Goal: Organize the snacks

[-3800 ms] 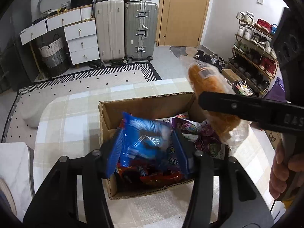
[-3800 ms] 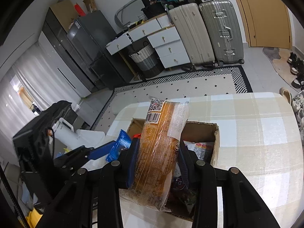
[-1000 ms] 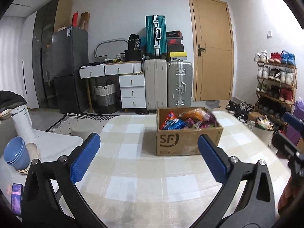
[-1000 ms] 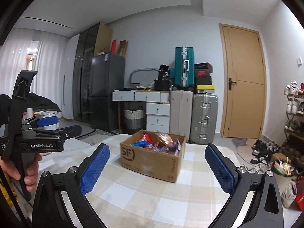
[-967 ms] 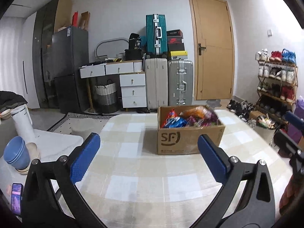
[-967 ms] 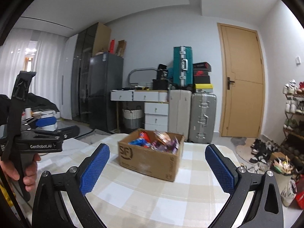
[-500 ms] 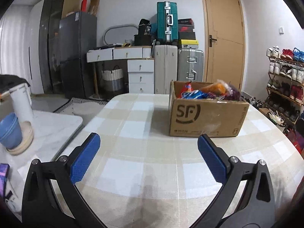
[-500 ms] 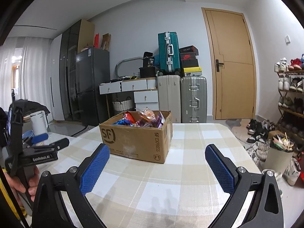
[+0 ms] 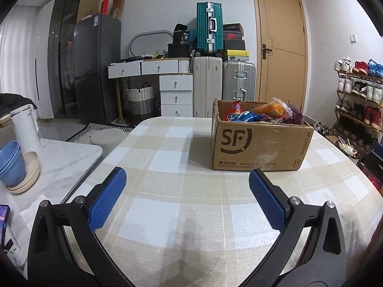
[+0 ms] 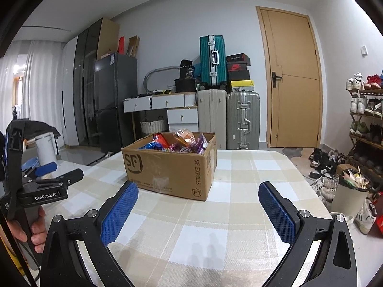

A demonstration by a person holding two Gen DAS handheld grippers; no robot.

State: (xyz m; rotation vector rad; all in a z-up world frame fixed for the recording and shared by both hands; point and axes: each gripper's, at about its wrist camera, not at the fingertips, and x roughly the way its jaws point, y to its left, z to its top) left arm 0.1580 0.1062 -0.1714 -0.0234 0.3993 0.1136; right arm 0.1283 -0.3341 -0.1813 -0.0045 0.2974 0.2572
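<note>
The blue ribbed pads [image 9: 106,201] of the left gripper [image 9: 186,199] stand wide apart with nothing between them, low over the beige-and-white checked tablecloth [image 9: 167,191]. The right gripper [image 10: 197,210] is likewise released, its blue textured pads [image 10: 276,211] spread with only tablecloth showing in the gap. In the right wrist view the left gripper's black handle marked GenRobot.AI appears at the left edge, held in the person's left hand [image 10: 26,232].

Ahead of both grippers, well apart from the pads, a brown cardboard shipping box printed with SF [image 9: 261,143] sits on the table with its top flaps open. It is filled with snack packets [image 9: 261,113]: a blue packet [image 9: 243,117] near the front left, a red one behind it, an orange item in clear wrap [image 9: 270,107] on top and purple wrappers toward the right. In the right wrist view the same box [image 10: 167,167] is seen corner-on, the packets heaped just above its rim.

Left of the table a white marble-patterned counter [image 9: 59,162] carries stacked blue bowls [image 9: 10,162] on beige plates and a white kettle [image 9: 24,126]. Behind stand a dark refrigerator [image 9: 95,67], a white drawer unit [image 9: 176,95], a beige suitcase [image 9: 207,86], a silver suitcase [image 9: 238,81] and a teal suitcase [image 9: 208,27] on top. A wooden door [image 9: 280,55] and a shoe rack [image 9: 356,100] fill the right side.
</note>
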